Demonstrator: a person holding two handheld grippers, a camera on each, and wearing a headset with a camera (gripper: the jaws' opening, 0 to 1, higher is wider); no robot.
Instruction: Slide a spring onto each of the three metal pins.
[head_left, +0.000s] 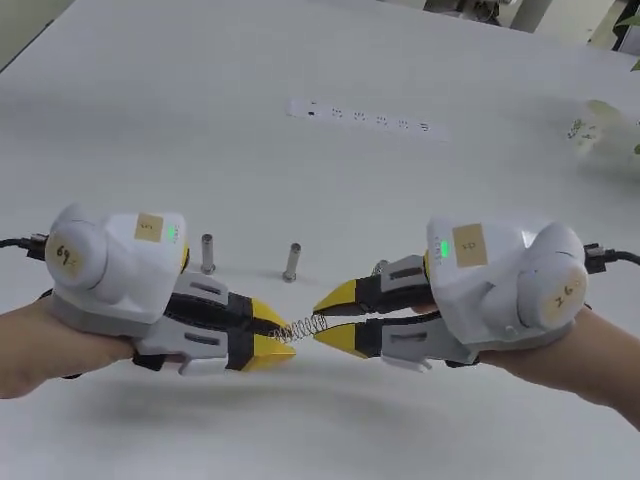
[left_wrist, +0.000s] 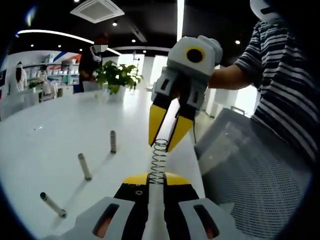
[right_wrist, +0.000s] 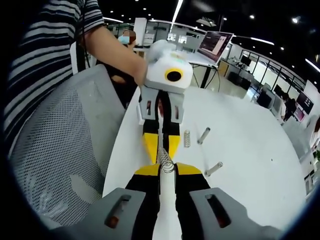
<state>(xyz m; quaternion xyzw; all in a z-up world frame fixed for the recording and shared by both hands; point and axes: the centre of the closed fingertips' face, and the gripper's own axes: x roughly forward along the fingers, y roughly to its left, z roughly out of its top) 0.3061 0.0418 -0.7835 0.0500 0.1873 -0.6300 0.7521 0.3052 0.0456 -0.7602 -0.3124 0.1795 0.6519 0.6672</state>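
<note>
Just above the white surface (head_left: 300, 420), my left gripper (head_left: 287, 336) with fingers clamped on one end of the spring (head_left: 305, 327), my right gripper (head_left: 317, 323) with fingers apart around the other end, metal pins (left_wrist: 84, 166) standing on the surface beyond.

The right gripper (right_wrist: 168, 170) rises from the bottom edge, its yellow tips either side of the near end of a spring (right_wrist: 164, 159); whether they pinch it is unclear. The left gripper (right_wrist: 161, 153) faces it and takes the spring's far end between its tips. On the white table (right_wrist: 240, 150), an upright spring (right_wrist: 187, 138) stands beside two bare metal pins (right_wrist: 203, 135) (right_wrist: 214, 168). A mesh chair (right_wrist: 65, 150) is alongside.
</note>
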